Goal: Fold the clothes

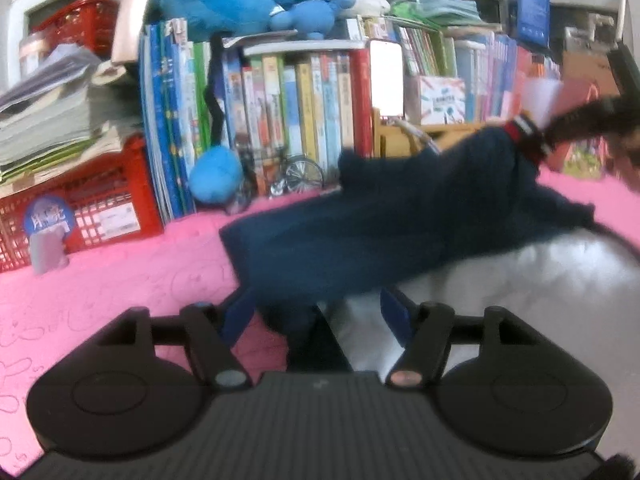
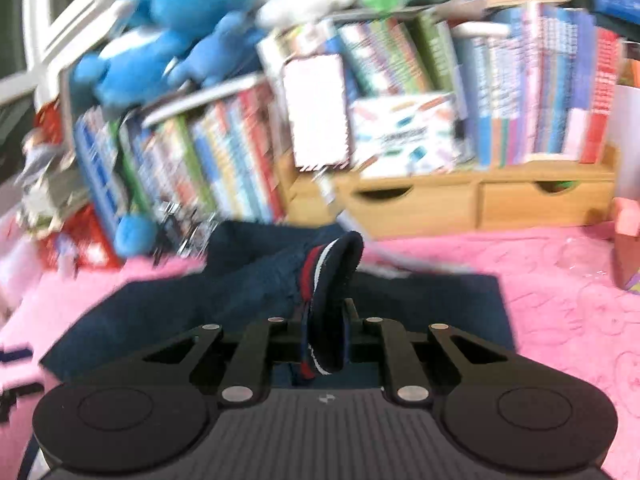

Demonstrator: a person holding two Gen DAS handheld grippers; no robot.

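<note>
Tightly between closed jaws, navy garment cuff

Your left gripper is showing a matte black body with a ribbed grey top plate, two round black discs at its sides, and blue pads on its fingers. Your right gripper is showing the same black linkage arms, studded with silver screws, and a small pale mark is sitting on its ribbed plate.
</note>
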